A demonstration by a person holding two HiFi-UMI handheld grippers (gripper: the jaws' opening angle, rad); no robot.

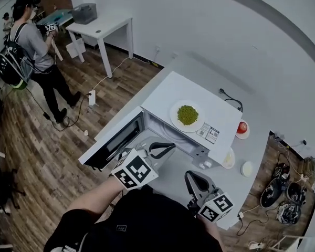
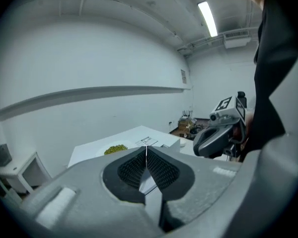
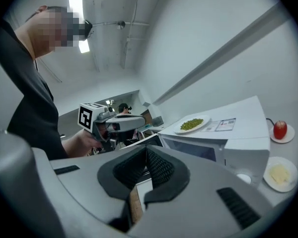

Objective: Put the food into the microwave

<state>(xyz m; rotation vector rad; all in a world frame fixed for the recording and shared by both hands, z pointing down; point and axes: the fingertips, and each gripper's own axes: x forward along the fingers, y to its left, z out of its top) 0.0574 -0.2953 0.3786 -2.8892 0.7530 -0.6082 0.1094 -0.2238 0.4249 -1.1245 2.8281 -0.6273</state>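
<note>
**Food on top of the open microwave, both hand-held grippers closed and empty**

White desk (image 1: 260,151) along a pale wall, carrying a white microwave (image 1: 199,91). Door (image 1: 113,140) swung fully open at the head view's left side, cavity exposed.

Left hand-held gripper (image 1: 168,147) held just in front of the open cavity, above the desk. Jaws pressed together, ribbed pads meeting along one line in its own view, nothing between them.

Right hand-held gripper (image 1: 191,177) lower and further right in the head view, over the desk's near part, well apart from the food. Jaws likewise together and empty.

White plate (image 1: 173,117) resting on the microwave's top, not inside it, beside a printed label. Heap of green food (image 1: 187,115) in the plate's middle, touched by neither gripper.

Right of the microwave, on the desk: a small saucer (image 1: 248,134) with a red apple (image 1: 242,127), and nearer the front a second small dish (image 1: 228,159) with something pale yellow.
</note>
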